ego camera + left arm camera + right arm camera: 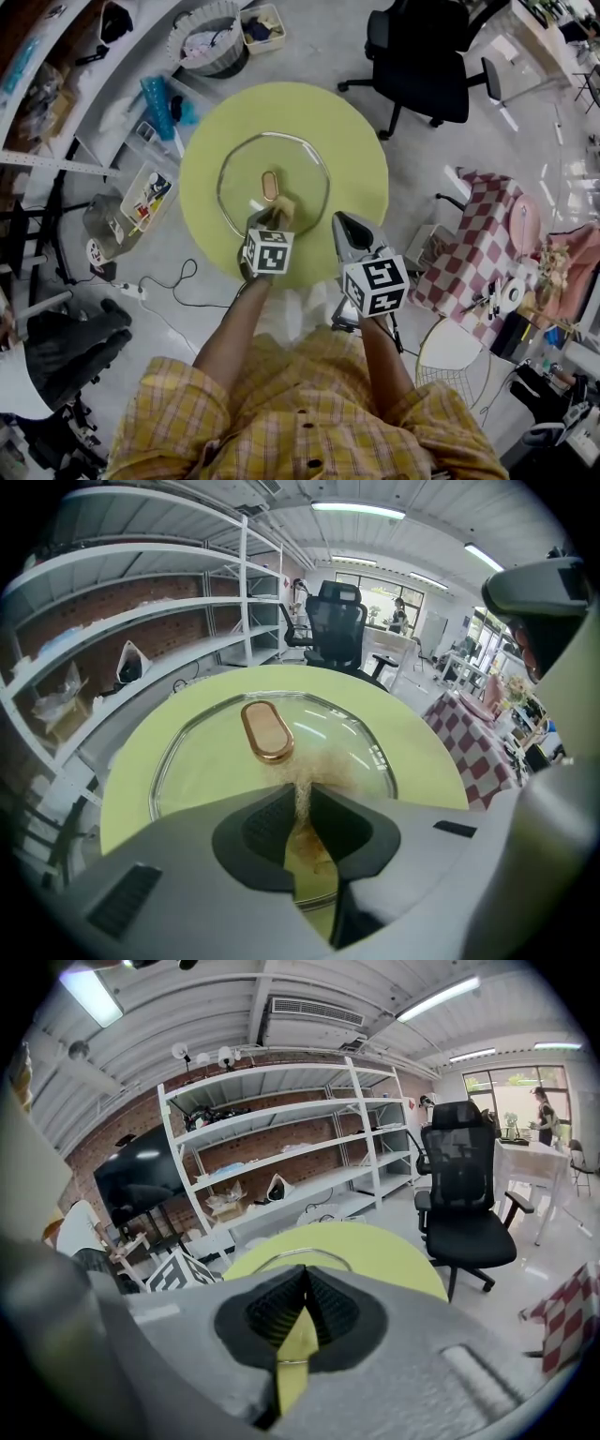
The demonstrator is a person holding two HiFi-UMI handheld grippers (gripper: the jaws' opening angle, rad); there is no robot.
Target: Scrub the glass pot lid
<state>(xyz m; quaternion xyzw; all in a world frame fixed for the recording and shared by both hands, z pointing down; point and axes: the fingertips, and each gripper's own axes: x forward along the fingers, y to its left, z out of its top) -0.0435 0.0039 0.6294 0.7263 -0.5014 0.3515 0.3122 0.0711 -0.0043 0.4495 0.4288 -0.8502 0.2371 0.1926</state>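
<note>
The glass pot lid (246,192) lies flat on a round yellow-green table (356,159), its copper-coloured handle (270,185) at the centre. My left gripper (270,217) rests over the lid's near side, shut on a tan scrub pad (282,207). In the left gripper view the scrub pad (302,794) sticks out between the jaws and touches the glass lid (206,761) just short of the handle (267,731). My right gripper (340,220) hovers at the table's near right edge, off the lid, shut with nothing in it (303,1274).
A black office chair (422,56) stands beyond the table. A checkered-cloth table (478,244) with clutter is at the right. Shelving, a basket (208,37), a box (145,197) and floor cables (150,291) are on the left.
</note>
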